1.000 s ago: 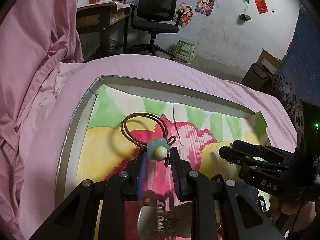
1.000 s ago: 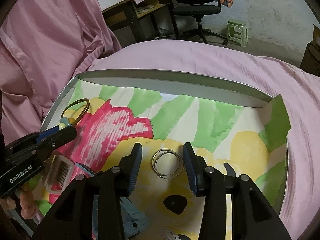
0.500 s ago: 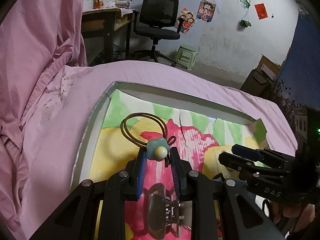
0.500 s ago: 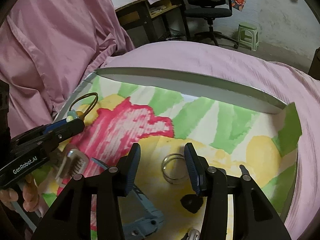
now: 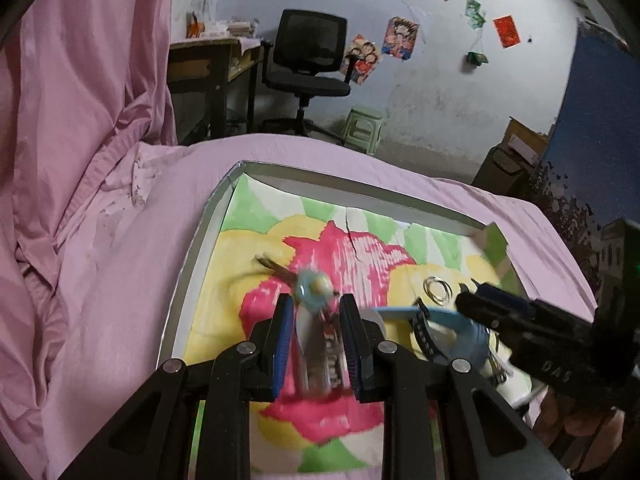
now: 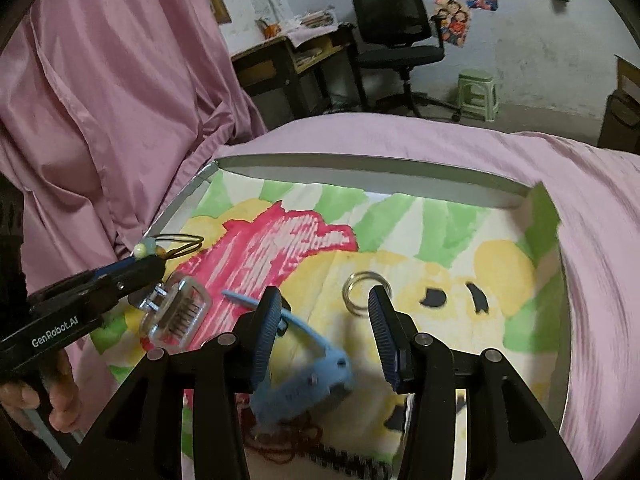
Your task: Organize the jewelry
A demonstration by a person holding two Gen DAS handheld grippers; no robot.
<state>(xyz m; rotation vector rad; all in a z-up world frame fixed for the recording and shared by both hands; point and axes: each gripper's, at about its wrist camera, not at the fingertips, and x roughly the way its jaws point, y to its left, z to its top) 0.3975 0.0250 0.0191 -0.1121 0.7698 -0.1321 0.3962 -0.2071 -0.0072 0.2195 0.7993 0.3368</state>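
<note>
Jewelry lies in one shallow tray (image 6: 362, 165) on the pink bedspread (image 6: 420, 136): one clear claw clip (image 6: 178, 312), one blue clip (image 6: 304, 376) and two stacked rings (image 6: 366, 292). The left gripper (image 6: 150, 260) pinches one hair tie (image 6: 176, 242), blurred in its own camera. The right gripper (image 6: 320, 316) is spread over the blue clip, with dark cords at the bottom edge cut off.
</note>
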